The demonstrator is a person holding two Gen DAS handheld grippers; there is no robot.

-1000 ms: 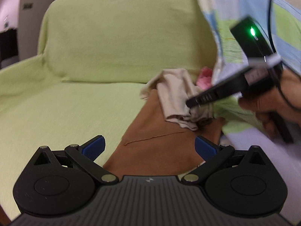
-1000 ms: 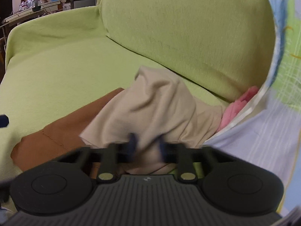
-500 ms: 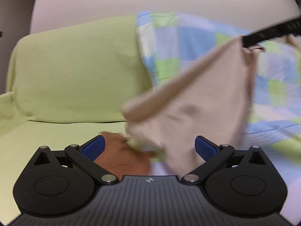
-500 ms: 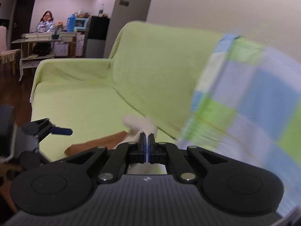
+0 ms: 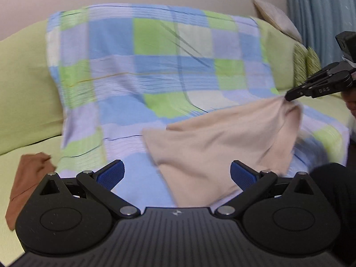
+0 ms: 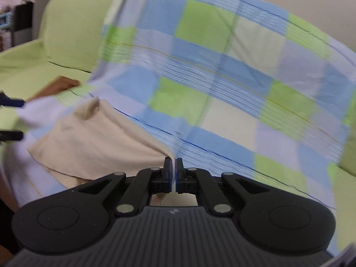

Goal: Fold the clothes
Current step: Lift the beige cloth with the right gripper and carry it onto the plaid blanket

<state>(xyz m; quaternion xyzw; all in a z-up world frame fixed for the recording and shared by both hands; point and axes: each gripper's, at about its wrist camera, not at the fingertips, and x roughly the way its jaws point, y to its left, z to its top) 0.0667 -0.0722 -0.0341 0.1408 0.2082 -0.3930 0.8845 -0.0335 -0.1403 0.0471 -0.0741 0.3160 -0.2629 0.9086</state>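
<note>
A beige garment (image 5: pixel 222 142) hangs stretched over the checked blanket, pulled up by one corner. My right gripper (image 5: pixel 289 96) pinches that corner at the right of the left wrist view. In the right wrist view the right gripper (image 6: pixel 173 162) has its blue pads pressed on the beige garment (image 6: pixel 93 142); the jaws are just starting to open with the cloth still between them. My left gripper (image 5: pixel 176 171) is open, its fingers wide apart, and the garment's lower part shows between them, unpinched. A brown garment (image 5: pixel 24 184) lies flat on the sofa seat at the left.
A blue, green and lilac checked blanket (image 6: pixel 222 66) drapes the back and seat of the green sofa (image 6: pixel 66 33). A beige cushion (image 5: pixel 276 20) and a blue curtain (image 5: pixel 322 11) are at the top right. A hand (image 5: pixel 351 106) holds the right gripper.
The right gripper lifted the beige garment off the brown one and carried it right, over the checked blanket. Both views swung right; the brown garment now lies far left.
</note>
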